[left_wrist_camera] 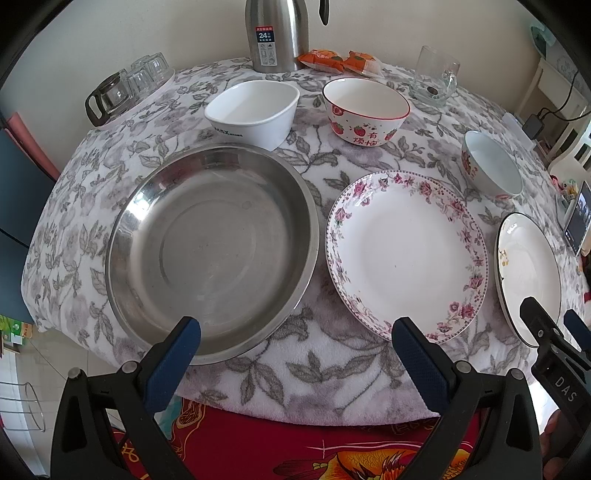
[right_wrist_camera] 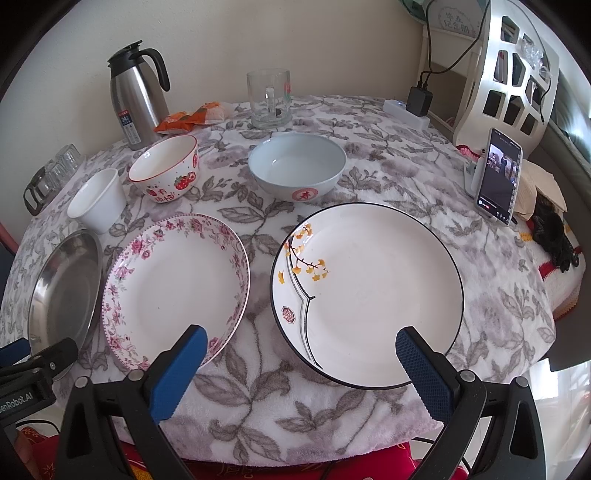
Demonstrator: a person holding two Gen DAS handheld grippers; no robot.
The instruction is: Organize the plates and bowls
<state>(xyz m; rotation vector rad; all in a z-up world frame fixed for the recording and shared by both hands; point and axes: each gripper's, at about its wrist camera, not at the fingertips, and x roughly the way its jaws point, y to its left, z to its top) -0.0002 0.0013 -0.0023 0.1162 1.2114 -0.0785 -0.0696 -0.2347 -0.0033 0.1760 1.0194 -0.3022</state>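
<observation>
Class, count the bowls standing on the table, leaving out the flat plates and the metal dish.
3. The white oval bowl is at the back left, the strawberry bowl is beside it at the back centre, and the pale blue bowl is behind the black-rimmed plate. None appears hidden.

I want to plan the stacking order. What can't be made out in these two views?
- Steel basin: right wrist view, left gripper covers its near rim.
- Black-rimmed plate: left wrist view, foreshortened at the edge, pattern unclear.
- Thermos: left wrist view, top cut off.
</observation>
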